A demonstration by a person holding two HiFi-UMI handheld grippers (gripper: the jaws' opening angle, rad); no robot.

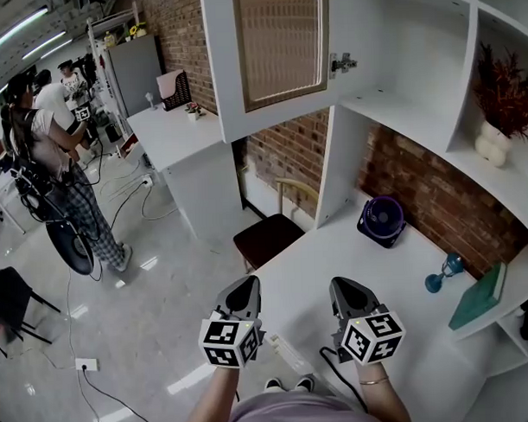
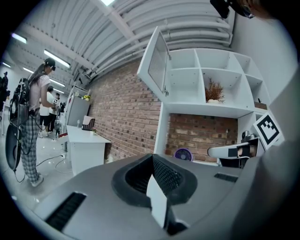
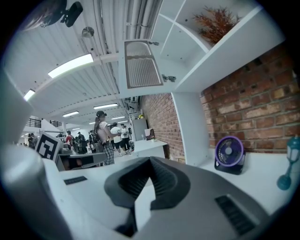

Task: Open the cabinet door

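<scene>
Cabinet door (image 1: pixel 280 49) stands swung open, apparently fully. Well below it, the left gripper (image 1: pixel 242 291) and right gripper (image 1: pixel 347 291) hover with jaws pinched together, empty — a careless upward lift could strike the door's lower edge and swing it back

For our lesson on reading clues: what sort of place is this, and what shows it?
Probably a lab or studio hall fitted out like a home study: white shelving with an open cabinet door on a brick wall, another person carrying gear, and cables across the floor.
</scene>
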